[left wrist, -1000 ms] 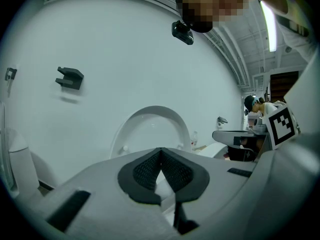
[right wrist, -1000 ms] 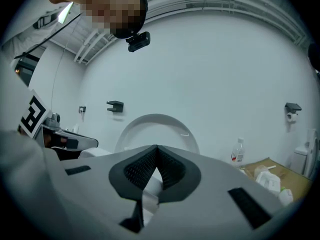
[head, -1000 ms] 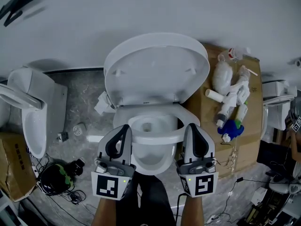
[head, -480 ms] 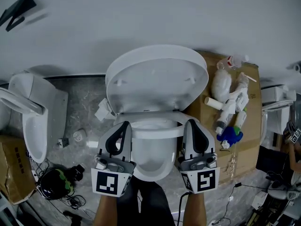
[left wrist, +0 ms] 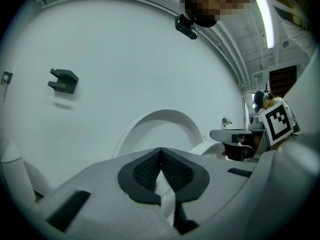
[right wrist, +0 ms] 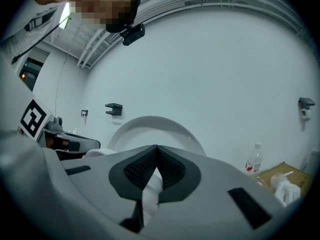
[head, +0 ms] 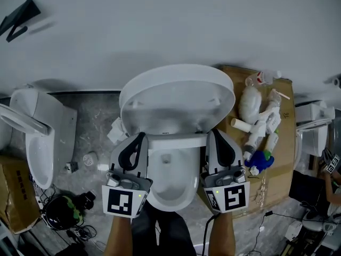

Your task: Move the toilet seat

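Note:
A white toilet stands against the wall, its lid [head: 176, 95] up and leaning back. The seat ring [head: 176, 141] is tilted up off the bowl [head: 168, 183], and I see it nearly edge-on. My left gripper [head: 139, 137] is shut, with its tip at the ring's left side. My right gripper [head: 211, 134] is also shut, at the ring's right side. Whether the tips are under the ring or just against it is hidden. In the left gripper view the shut pads [left wrist: 150, 170] point at the lid [left wrist: 160, 126]. The right gripper view shows the same lid [right wrist: 150, 126] beyond its pads [right wrist: 170, 170].
A flattened cardboard box [head: 287, 143] at the right carries bottles [head: 261, 116] and a blue object [head: 261, 158]. Another toilet [head: 37, 132] stands at the left and a third [head: 314, 121] at the far right. Cables and a dark object [head: 64, 204] lie on the floor.
The seat ring has swung up from the bowl rim toward the lid. Both grippers have moved forward toward the wall with it, still shut.

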Available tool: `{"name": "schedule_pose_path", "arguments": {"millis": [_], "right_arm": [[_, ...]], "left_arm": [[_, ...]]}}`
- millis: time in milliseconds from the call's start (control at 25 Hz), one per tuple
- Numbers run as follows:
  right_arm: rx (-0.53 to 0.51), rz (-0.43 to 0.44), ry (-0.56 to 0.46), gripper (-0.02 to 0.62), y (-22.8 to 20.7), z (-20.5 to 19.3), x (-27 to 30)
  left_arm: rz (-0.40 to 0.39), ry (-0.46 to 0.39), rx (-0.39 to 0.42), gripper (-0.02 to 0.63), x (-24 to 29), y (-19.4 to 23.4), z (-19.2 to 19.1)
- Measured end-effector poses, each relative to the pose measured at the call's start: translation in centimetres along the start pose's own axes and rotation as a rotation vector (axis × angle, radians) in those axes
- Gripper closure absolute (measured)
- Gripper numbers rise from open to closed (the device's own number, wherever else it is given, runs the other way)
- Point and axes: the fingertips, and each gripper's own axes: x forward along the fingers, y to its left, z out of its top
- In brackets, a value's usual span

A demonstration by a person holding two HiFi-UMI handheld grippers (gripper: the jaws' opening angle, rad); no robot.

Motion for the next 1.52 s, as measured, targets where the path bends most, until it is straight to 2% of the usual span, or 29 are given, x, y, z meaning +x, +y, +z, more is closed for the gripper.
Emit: {"name": "schedule_pose_path", "arguments": {"millis": [80, 760, 1520], "right_arm": [[0.003, 0.011, 0.004, 0.583, -0.2, 0.0, 0.7], [-0.002, 0.029, 0.005, 0.583, -2.0, -0.2, 5.8], [-0.002, 0.005, -0.02, 0.583, -2.4, -0.2, 6.4]], "left_arm": [[-0.002, -0.02, 0.021, 0.597, 0.5, 0.4, 0.3], [-0.001, -0.017, 0.027, 0.597, 4.7, 2.8, 0.5], [0.006, -0.021, 0.023, 0.597, 5.3, 3.2, 0.4]]}}
